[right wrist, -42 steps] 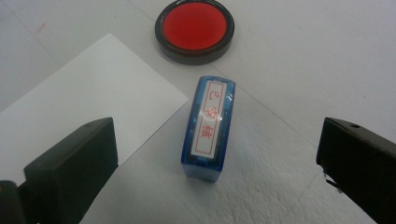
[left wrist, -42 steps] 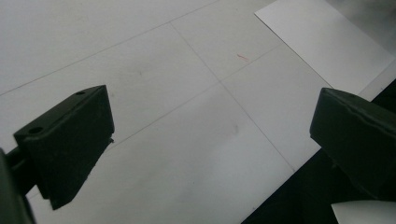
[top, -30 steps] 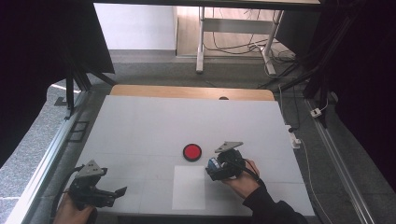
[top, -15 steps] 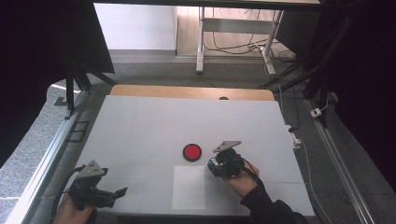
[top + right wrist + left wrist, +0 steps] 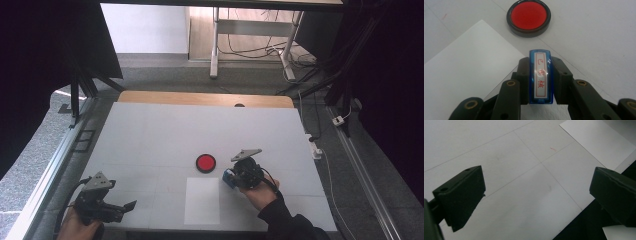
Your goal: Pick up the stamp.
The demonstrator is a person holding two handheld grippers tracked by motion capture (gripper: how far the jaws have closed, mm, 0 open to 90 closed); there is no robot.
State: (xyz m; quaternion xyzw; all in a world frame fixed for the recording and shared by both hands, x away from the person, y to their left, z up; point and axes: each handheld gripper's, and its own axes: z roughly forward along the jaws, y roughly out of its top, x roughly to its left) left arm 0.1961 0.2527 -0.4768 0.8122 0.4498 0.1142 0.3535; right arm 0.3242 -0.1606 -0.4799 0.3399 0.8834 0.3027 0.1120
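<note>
The right gripper's (image 5: 540, 77) jaws have just closed onto the blue stamp (image 5: 540, 76) near the table's (image 5: 150, 130) front edge beside the red ink pad (image 5: 528, 15), left gripper (image 5: 536, 195) gaping; a tilted grip could smear the impression

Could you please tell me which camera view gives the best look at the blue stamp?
The right gripper view: the blue stamp sits close up, clamped between the right gripper jaws, its red-lettered label legible. The high view shows it as a small blue speck at that gripper, beside the red ink pad.
</note>
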